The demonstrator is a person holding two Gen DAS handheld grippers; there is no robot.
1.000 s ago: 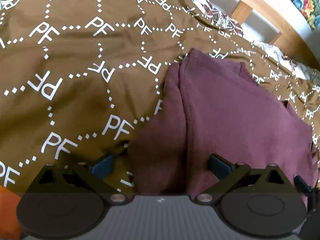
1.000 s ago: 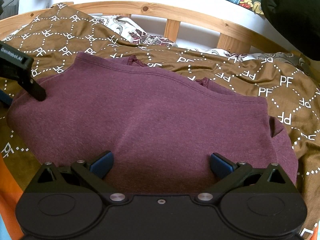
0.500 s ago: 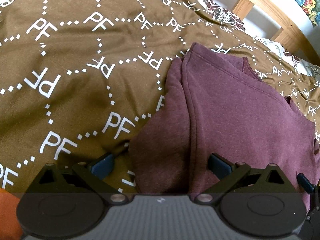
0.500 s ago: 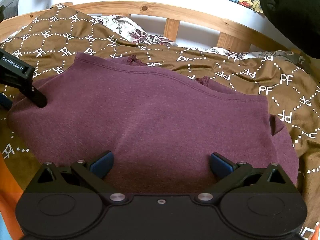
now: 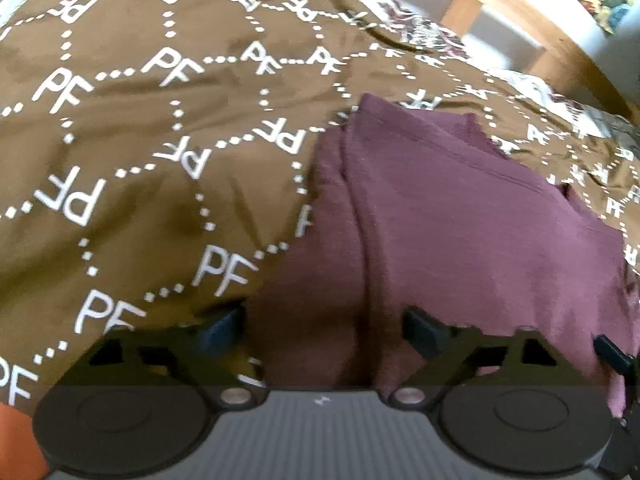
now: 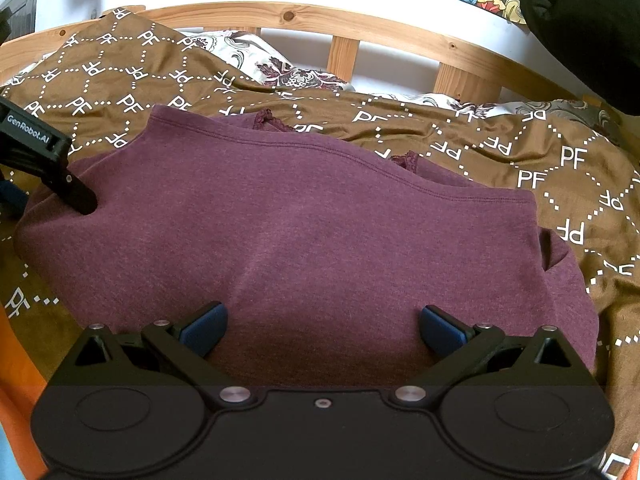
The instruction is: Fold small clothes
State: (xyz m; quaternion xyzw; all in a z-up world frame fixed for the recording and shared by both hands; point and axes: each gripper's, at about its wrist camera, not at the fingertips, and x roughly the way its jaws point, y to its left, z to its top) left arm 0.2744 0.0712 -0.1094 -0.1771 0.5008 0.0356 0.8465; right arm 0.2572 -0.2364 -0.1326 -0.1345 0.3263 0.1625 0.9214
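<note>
A maroon garment (image 6: 320, 216) lies spread flat on a brown bedspread (image 6: 560, 168) printed with white "PF" letters. My left gripper (image 5: 322, 330) is at the garment's (image 5: 460, 232) left near corner. Its jaws are closing, with the folded cloth edge between them and the pads not pressing on it. One of its fingers (image 6: 76, 192) rests at the cloth's left edge in the right wrist view. My right gripper (image 6: 322, 326) stands open over the garment's near edge, with cloth lying under and between its blue pads.
A wooden bed rail (image 6: 344, 28) runs along the far side, with a floral sheet (image 6: 288, 72) showing under the bedspread. A dark cloth (image 6: 580, 20) hangs at the upper right. Something orange (image 6: 16, 420) shows at the near left edge.
The left gripper's jaws have drawn somewhat closer together around the garment's corner. The right gripper and the garment have not moved.
</note>
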